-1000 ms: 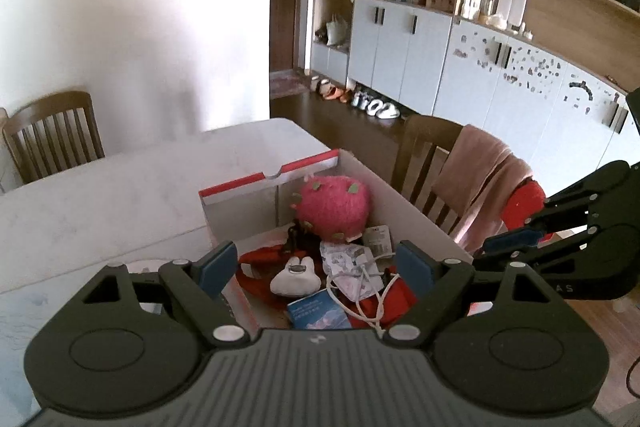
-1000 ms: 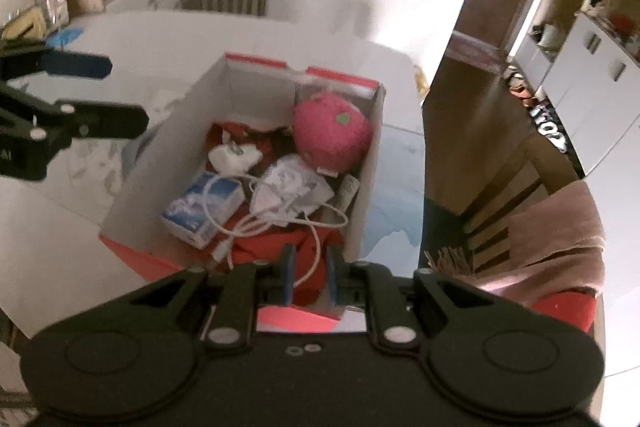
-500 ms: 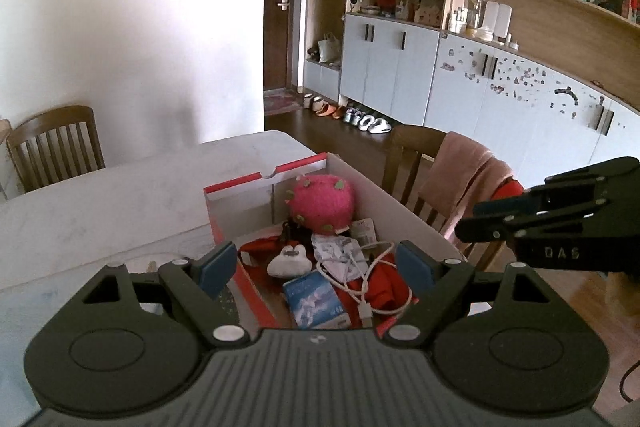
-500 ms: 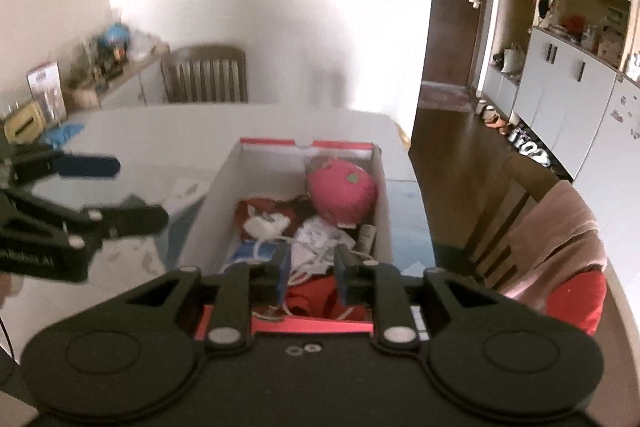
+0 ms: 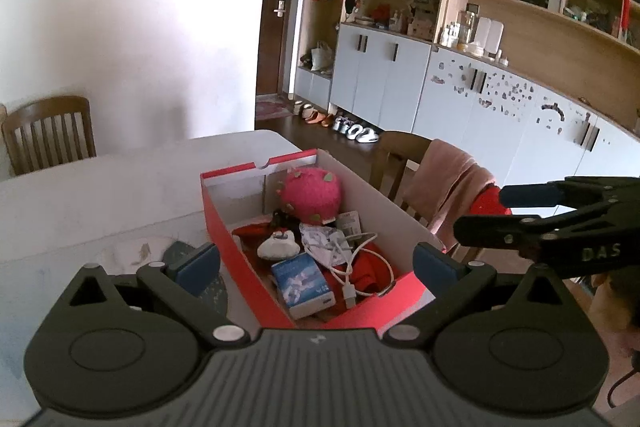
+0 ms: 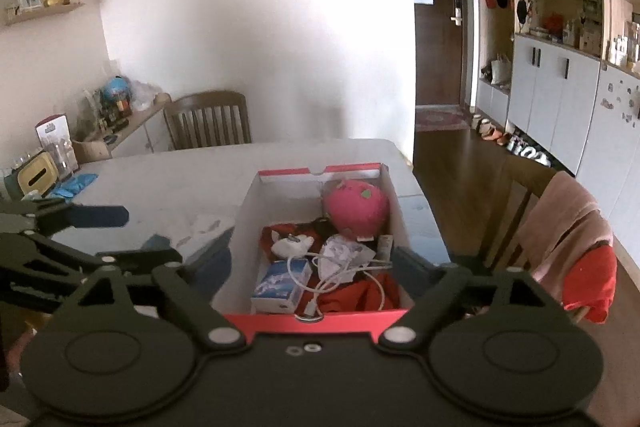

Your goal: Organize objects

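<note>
A red cardboard box point(image 5: 234, 255) point(image 6: 248, 227) stands on the white table. It holds a pink plush ball point(image 5: 312, 195) point(image 6: 356, 207), a white cable point(image 5: 352, 259) point(image 6: 340, 271), a blue-white packet point(image 5: 302, 283) point(image 6: 280, 287), a small white item point(image 5: 278, 247), a crumpled white wrapper point(image 6: 344, 251) and red cloth point(image 6: 352, 295). My left gripper point(image 5: 316, 263) is open and empty, back from the box's near end. My right gripper point(image 6: 310, 263) is open and empty, also back from the box; it shows at the right of the left wrist view point(image 5: 560, 219).
Wooden chairs stand at the far side point(image 6: 208, 119) and at the right, draped with pink and red cloth point(image 6: 568, 235). A side shelf with clutter point(image 6: 60, 147) is at the left. White cabinets point(image 5: 480, 99) line the far wall. A dark patch point(image 5: 208, 283) lies on the table beside the box.
Both grippers have pulled up and back from the box. The right gripper's jaws have gone from shut to wide open. The left gripper stayed open.
</note>
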`<state>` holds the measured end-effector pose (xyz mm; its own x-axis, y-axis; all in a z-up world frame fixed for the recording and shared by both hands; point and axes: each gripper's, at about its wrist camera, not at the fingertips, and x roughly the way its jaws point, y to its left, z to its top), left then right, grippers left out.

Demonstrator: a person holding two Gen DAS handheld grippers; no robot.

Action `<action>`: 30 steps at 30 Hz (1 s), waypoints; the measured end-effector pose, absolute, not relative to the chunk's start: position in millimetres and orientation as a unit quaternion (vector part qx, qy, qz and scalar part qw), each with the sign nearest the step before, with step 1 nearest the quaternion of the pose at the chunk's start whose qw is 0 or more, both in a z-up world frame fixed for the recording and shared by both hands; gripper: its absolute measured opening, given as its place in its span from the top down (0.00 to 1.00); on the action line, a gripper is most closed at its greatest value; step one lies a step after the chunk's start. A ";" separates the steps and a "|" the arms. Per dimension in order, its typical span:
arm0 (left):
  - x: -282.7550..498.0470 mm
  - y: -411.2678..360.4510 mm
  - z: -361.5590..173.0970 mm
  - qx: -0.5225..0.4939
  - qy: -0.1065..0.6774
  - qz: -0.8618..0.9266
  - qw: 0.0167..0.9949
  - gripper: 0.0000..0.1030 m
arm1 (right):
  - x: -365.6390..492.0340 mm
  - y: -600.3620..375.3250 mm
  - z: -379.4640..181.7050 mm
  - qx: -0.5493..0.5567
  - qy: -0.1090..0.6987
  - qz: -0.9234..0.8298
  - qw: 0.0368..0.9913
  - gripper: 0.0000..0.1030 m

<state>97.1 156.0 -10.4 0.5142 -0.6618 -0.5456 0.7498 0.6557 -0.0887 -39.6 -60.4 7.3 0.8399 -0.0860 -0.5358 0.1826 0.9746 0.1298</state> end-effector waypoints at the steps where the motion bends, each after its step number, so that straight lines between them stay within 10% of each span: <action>1: 95.5 157.9 -11.3 0.075 0.279 -0.409 0.866 0.00 | -42.6 -58.5 7.7 0.088 0.269 -0.072 0.956 0.10; 30: 64.9 187.3 -9.1 0.051 0.257 -0.404 0.877 0.00 | -73.9 -29.2 2.9 0.080 0.240 -0.078 0.964 0.01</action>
